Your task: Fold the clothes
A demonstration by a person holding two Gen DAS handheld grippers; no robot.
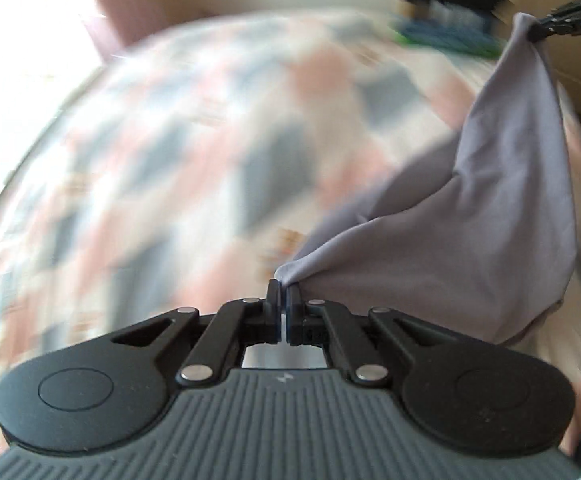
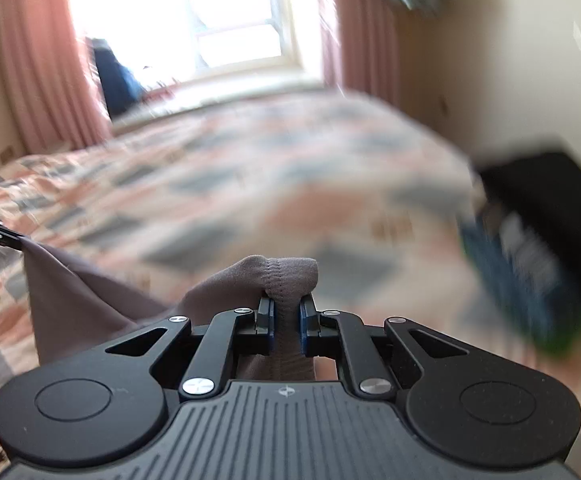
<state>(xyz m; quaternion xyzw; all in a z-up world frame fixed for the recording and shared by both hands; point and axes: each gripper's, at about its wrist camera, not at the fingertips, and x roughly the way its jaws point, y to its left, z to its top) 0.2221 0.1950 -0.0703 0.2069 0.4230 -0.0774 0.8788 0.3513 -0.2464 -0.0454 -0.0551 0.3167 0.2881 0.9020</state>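
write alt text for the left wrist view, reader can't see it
The left gripper pinches a corner of a grey garment, jaws shut on it, above a bed with a blurred pink, grey and white patchwork bedspread. The right gripper holds another corner raised at upper right, so the cloth hangs between them.
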